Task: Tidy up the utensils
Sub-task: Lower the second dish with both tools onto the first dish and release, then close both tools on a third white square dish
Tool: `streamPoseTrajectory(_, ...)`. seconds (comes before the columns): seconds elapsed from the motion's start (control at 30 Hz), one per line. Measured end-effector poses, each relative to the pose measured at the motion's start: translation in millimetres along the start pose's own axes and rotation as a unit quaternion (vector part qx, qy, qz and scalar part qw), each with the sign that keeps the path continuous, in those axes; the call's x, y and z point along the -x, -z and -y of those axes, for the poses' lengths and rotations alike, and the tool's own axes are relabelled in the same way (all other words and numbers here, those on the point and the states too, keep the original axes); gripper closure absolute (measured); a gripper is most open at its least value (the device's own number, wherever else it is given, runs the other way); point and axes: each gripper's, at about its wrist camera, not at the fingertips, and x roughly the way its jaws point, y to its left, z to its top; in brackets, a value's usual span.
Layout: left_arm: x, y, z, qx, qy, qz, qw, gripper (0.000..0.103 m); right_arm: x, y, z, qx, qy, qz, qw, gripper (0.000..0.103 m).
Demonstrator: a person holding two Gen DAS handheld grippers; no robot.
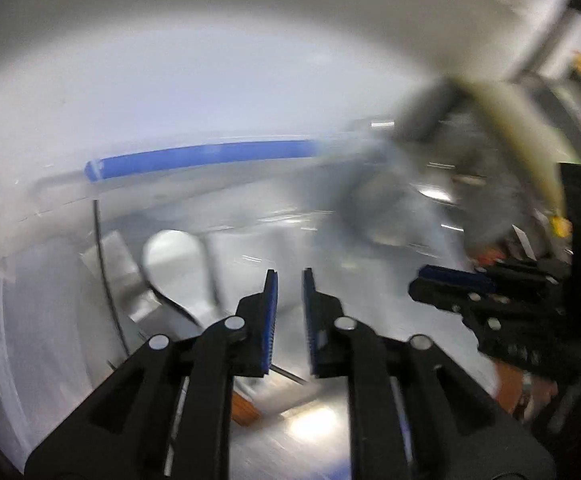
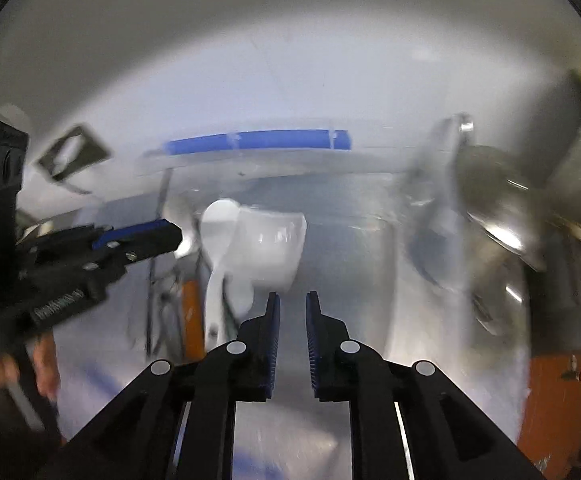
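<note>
Showing only from the right wrist: white scoop (image 2: 268,248).

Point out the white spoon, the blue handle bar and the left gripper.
white spoon (image 2: 220,224): right wrist view, on its bowl.
blue handle bar (image 2: 258,140): right wrist view, mid-length.
left gripper (image 1: 289,292): left wrist view, gap between fingertips.

We see a plain pale wall (image 2: 290,40) filling the upper half of both views, lit softly and evenly. Below the wall lies a shiny steel counter (image 2: 430,320) with bright glare patches; right of the counter shows orange-brown floor (image 2: 558,400), blurred.
</note>
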Motion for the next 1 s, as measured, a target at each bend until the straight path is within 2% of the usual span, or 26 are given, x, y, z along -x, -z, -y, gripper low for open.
streamPoseTrajectory(0.03,12.1,13.4,14.5,-0.010,0.016,0.005,0.9998,0.069,14.4,18.1,4.0,0.006,-0.001,0.004,1.000,0.078)
streamPoseTrajectory(0.07,22.9,34.8,34.0,-0.025,0.037,0.009,0.9990,0.049,25.2,36.5,9.4,0.010,0.000,0.002,1.000,0.073)
streamPoseTrajectory(0.1,26.7,49.6,46.0,-0.032,0.049,0.011,0.9982,0.044,33.0,64.0,17.7,0.014,0.006,-0.010,1.000,0.073)
streamPoseTrajectory(0.13,28.2,66.3,58.2,-0.042,0.060,0.006,0.9973,0.044,34.2,82.4,23.4,0.017,0.013,-0.022,1.000,0.073)
streamPoseTrajectory(0.23,5.5,123.3,96.1,-0.059,0.075,-0.047,0.9944,0.044,21.7,141.6,46.0,0.027,0.040,-0.072,0.996,0.074)
streamPoseTrajectory(0.27,-11.4,148.7,108.6,-0.049,0.076,-0.077,0.9929,0.045,16.3,156.4,52.7,0.028,0.040,-0.087,0.995,0.074)
streamPoseTrajectory(0.3,-22.0,162.5,114.4,-0.040,0.080,-0.096,0.9914,0.045,8.7,176.1,61.8,0.028,0.031,-0.104,0.994,0.073)
streamPoseTrajectory(0.4,-54.4,200.2,125.3,0.021,0.077,-0.148,0.9858,0.045,-2.9,205.9,79.5,0.024,0.001,-0.136,0.990,0.073)
streamPoseTrajectory(0.5,-72.1,219.4,129.7,0.096,0.088,-0.166,0.9774,0.045,-11.6,232.8,89.2,0.033,-0.028,-0.163,0.986,0.073)
streamPoseTrajectory(0.63,-78.7,226.7,137.5,0.142,0.066,-0.157,0.9752,0.047,-20.6,243.9,100.3,0.029,-0.068,-0.174,0.982,0.073)
streamPoseTrajectory(0.77,-85.0,240.7,132.9,0.181,0.061,-0.158,0.9688,0.052,-26.2,243.9,104.2,0.030,-0.094,-0.173,0.980,0.074)
streamPoseTrajectory(0.83,-90.5,249.9,141.1,0.197,0.070,-0.166,0.9636,0.060,-29.3,244.7,104.3,0.036,-0.097,-0.172,0.980,0.077)
streamPoseTrajectory(0.9,-94.3,254.9,145.2,0.198,0.072,-0.169,0.9627,0.072,-31.7,244.5,101.2,0.037,-0.095,-0.167,0.981,0.091)
streamPoseTrajectory(0.93,-95.9,256.8,146.0,0.194,0.068,-0.169,0.9639,0.076,-32.3,244.7,98.6,0.042,-0.090,-0.165,0.981,0.093)
streamPoseTrajectory(1.0,-101.2,257.6,145.0,0.202,0.056,-0.175,0.9619,0.091,-32.5,245.9,90.5,0.032,-0.089,-0.162,0.982,0.095)
